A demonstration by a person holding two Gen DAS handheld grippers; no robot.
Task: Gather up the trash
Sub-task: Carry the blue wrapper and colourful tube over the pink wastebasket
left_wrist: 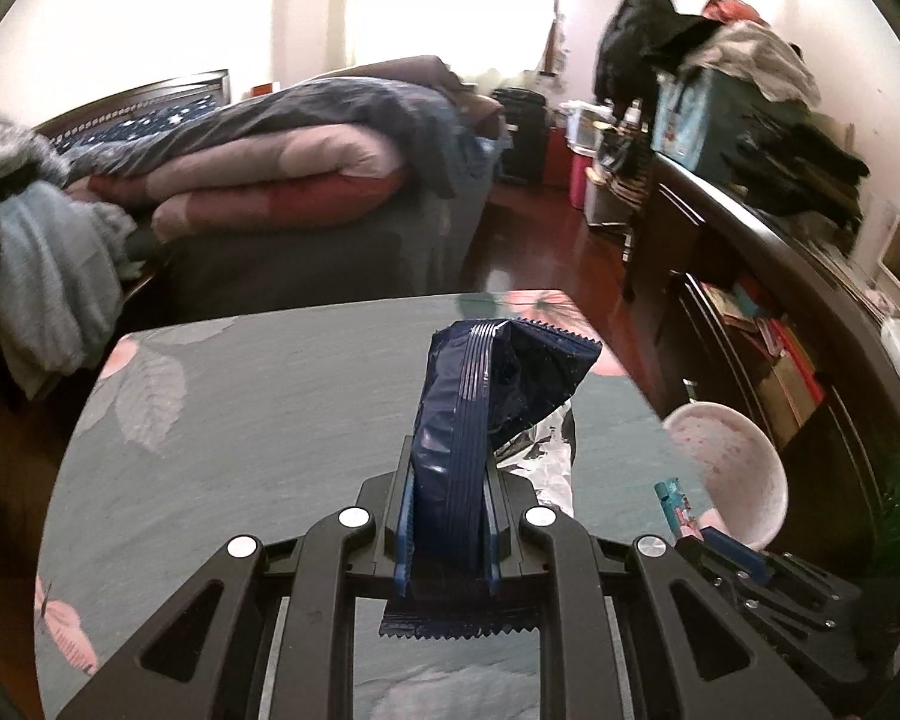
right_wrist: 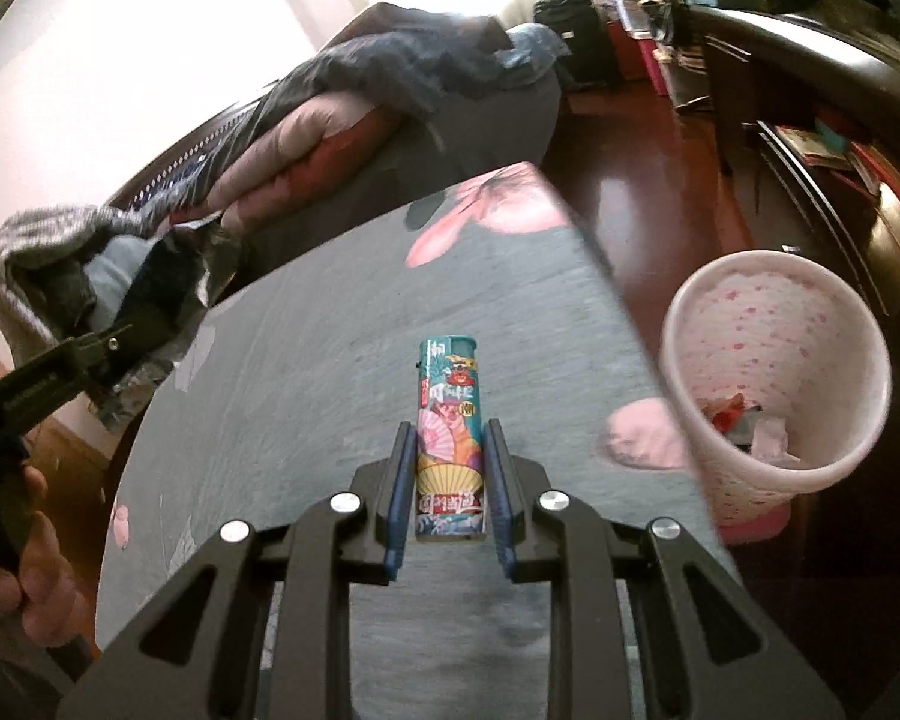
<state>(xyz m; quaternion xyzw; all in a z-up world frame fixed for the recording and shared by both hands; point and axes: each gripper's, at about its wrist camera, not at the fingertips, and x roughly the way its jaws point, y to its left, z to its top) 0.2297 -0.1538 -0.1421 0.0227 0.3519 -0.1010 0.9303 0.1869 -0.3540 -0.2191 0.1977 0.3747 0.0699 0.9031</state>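
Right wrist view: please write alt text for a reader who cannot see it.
The right gripper is shut on a small teal printed lighter above a grey-green flowered tabletop. A pink speckled plastic waste bin holding some scraps stands on the floor to the right; the left gripper, at left, holds a crumpled dark wrapper.

The left wrist view looks forward and downward along the left gripper (left_wrist: 447, 480), close above the teal flower-printed tabletop (left_wrist: 258, 420), facing a bed heaped with folded quilts (left_wrist: 282, 156) at 11 o'clock and a dark wooden dresser (left_wrist: 750, 252) at 2 o'clock. The right wrist view looks the same way along the right gripper (right_wrist: 450, 468), rolled so the tabletop (right_wrist: 330, 330) tilts. Both share the tabletop, the bed (right_wrist: 354, 108), and the pink speckled round waste bin (left_wrist: 732, 468) (right_wrist: 774, 372) at 3 o'clock; each glimpses the other gripper.
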